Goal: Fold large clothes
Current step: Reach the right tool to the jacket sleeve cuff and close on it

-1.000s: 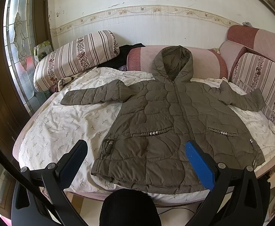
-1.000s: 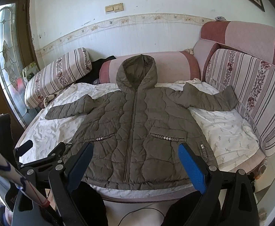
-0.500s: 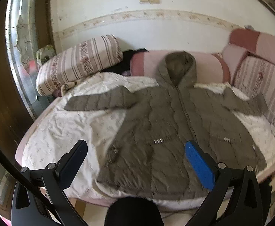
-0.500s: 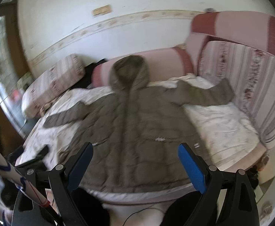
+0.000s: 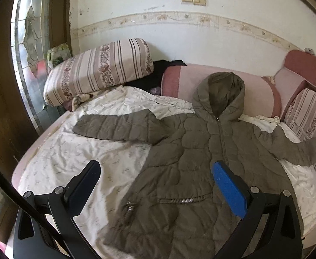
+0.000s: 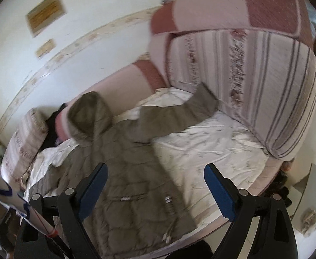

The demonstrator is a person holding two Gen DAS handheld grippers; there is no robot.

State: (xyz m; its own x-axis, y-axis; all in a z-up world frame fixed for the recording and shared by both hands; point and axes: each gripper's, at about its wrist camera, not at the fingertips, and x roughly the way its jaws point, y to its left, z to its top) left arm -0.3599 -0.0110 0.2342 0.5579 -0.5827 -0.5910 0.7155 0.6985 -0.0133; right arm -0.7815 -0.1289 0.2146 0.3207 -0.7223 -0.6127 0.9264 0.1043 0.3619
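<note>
we see the coat (image 5: 192, 151) flat on the bed (image 5: 71, 157), zipped it seems; left gripper (image 5: 155, 179) and right gripper (image 6: 155, 183) both spread, holding nothing.

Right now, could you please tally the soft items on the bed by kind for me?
Hooded jacket: 1
Striped cushions: 2
Pink bolster: 1
White sheet: 1
Black garment: 1
Total: 6
</note>
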